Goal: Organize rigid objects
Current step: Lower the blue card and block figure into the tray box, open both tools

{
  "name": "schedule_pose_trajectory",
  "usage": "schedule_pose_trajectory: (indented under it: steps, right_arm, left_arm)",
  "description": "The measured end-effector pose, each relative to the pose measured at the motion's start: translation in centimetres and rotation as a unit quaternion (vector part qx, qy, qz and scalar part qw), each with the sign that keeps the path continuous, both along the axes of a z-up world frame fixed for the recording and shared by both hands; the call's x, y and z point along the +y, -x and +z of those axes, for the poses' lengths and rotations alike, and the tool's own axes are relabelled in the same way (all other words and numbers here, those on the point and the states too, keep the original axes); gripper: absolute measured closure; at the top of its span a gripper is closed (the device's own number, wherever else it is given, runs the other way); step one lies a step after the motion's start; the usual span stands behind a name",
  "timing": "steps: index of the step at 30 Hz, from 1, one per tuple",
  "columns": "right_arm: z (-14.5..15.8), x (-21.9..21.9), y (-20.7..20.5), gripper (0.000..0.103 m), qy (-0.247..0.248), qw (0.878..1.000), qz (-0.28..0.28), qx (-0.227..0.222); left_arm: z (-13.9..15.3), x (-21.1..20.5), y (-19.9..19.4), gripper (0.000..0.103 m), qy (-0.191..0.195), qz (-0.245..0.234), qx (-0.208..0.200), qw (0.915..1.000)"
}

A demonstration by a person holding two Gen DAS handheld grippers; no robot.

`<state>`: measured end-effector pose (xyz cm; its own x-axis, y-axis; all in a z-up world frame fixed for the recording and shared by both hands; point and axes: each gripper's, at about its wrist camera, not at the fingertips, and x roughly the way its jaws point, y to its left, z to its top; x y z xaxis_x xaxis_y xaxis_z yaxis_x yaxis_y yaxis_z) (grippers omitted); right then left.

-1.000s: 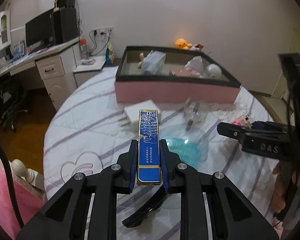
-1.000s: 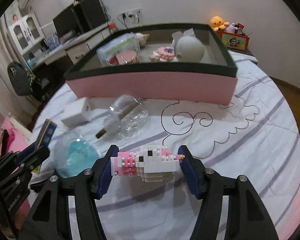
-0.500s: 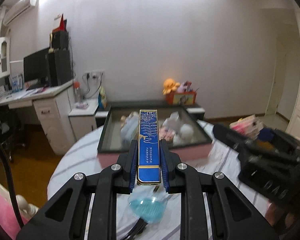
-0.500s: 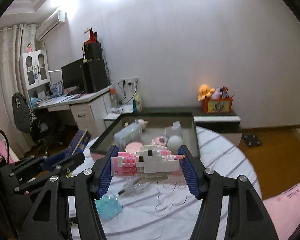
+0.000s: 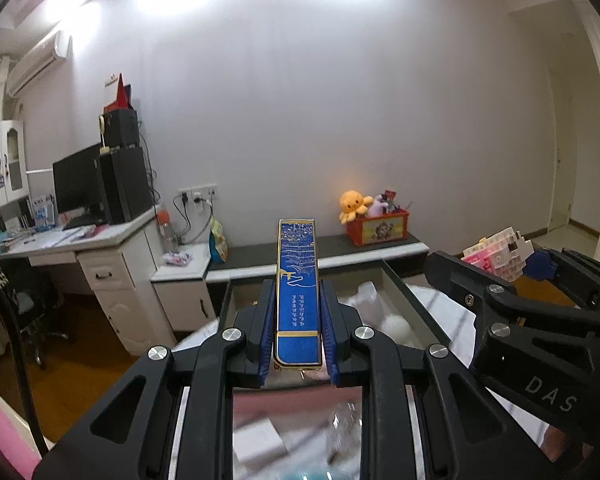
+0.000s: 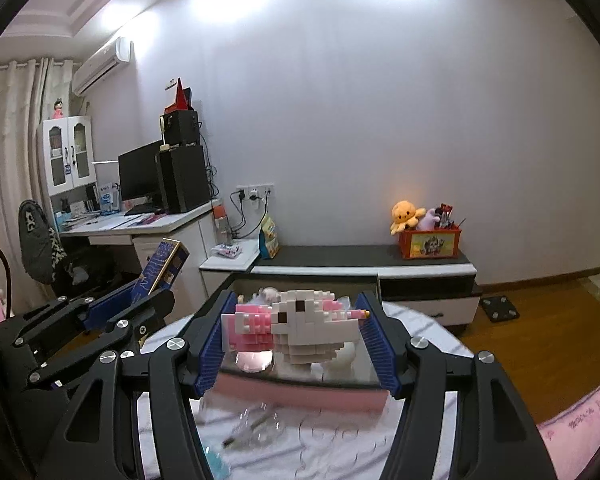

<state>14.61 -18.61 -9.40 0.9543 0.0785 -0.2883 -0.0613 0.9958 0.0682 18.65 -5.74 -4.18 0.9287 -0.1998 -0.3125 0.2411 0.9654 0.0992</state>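
Above bed (image 6: 440, 432) and tray (image 6: 300, 394), my left gripper (image 5: 298, 344) clamps a stiff blue box (image 5: 297, 292) low; my right gripper (image 6: 296, 334) squeezes a fragile brick toy (image 6: 300, 328) endwise.

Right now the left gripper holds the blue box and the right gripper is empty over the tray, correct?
Not quite: the right gripper is shut on the pink-and-white brick toy, as the right wrist view shows. The left gripper does hold the blue box.

Right claw (image 6: 296, 336) clamped on pink-and-white brick toy (image 6: 300, 330), held above pink box (image 6: 300, 398). Box open, holding pale round items, on white bedspread (image 6: 340, 440). Clear plastic piece (image 6: 256, 428) lying in front of box. Left claw (image 6: 140, 300) alongside, gripping blue-and-gold flat case (image 6: 162, 266), tilted.
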Motion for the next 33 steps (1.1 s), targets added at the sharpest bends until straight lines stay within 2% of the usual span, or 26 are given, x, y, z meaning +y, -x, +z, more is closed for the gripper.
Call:
schedule_pose_trajectory:
  steps: [7, 9, 10, 13, 15, 17, 19, 20, 22, 24, 26, 28, 30, 31, 33]
  right_arm:
    - [1.4, 0.0, -5.5, 0.040, 0.004, 1.000, 0.005, -0.004]
    - [1.3, -0.1, -7.4, 0.040, 0.002, 1.000, 0.010, 0.002]
    - [1.1, -0.1, -8.4, 0.040, 0.002, 1.000, 0.012, 0.010]
    - [-0.4, -0.4, -12.4, 0.040, -0.008, 0.998, 0.017, 0.056]
    - [-2.4, -0.7, -15.5, 0.040, -0.027, 0.994, 0.030, 0.104]
    - [-4.6, -0.9, -17.9, 0.040, -0.038, 0.987, 0.035, 0.152]
    - [-6.3, -0.8, -19.5, 0.040, -0.040, 0.981, 0.036, 0.188]
    - [-7.3, -0.7, -20.2, 0.040, -0.043, 0.977, 0.039, 0.204]
    - [-8.8, -0.8, -21.2, 0.039, -0.050, 0.970, 0.039, 0.234]
    - [-9.4, -1.2, -21.5, 0.039, -0.069, 0.967, 0.047, 0.242]
    - [-9.7, -1.7, -21.6, 0.039, -0.080, 0.964, 0.043, 0.251]
    - [-9.6, -2.2, -21.9, 0.035, -0.087, 0.961, 0.042, 0.259]
    - [-9.2, -2.7, -21.3, 0.028, -0.093, 0.963, 0.044, 0.249]
    - [-8.9, -2.9, -20.9, 0.019, -0.093, 0.965, 0.045, 0.242]
    - [-7.9, -3.0, -19.5, 0.018, -0.093, 0.969, 0.044, 0.225]
  left_arm:
    - [0.6, 0.0, -5.8, 0.082, -0.001, 0.022, -0.026, 0.9994]
    - [0.0, 0.0, -8.1, 0.082, -0.007, 0.028, -0.015, 0.9995]
    - [-0.7, -0.1, -9.8, 0.082, -0.019, 0.035, 0.005, 0.9992]
    - [-3.1, 0.0, -13.9, 0.082, -0.031, 0.041, 0.068, 0.9964]
    - [-5.8, -0.3, -16.9, 0.082, -0.040, 0.044, 0.132, 0.9895]
    - [-8.3, -0.7, -18.8, 0.082, -0.053, 0.049, 0.178, 0.9813]
    - [-9.7, -1.1, -19.6, 0.082, -0.063, 0.053, 0.192, 0.9780]
    - [-9.6, -1.3, -19.4, 0.079, -0.069, 0.059, 0.174, 0.9806]
    - [-9.5, -1.9, -19.2, 0.079, -0.095, 0.063, 0.168, 0.9792]
    - [-9.4, -2.1, -19.0, 0.070, -0.097, 0.063, 0.169, 0.9788]
    - [-9.3, -1.9, -18.8, 0.035, -0.102, 0.077, 0.163, 0.9783]
    - [-8.8, -1.0, -18.6, 0.026, -0.092, 0.086, 0.159, 0.9792]
    - [-8.2, 0.0, -18.1, 0.024, -0.064, 0.074, 0.162, 0.9819]
    - [-7.7, 0.3, -17.4, 0.020, -0.052, 0.066, 0.163, 0.9831]
    - [-6.8, 0.8, -15.5, 0.017, -0.044, 0.063, 0.148, 0.9860]
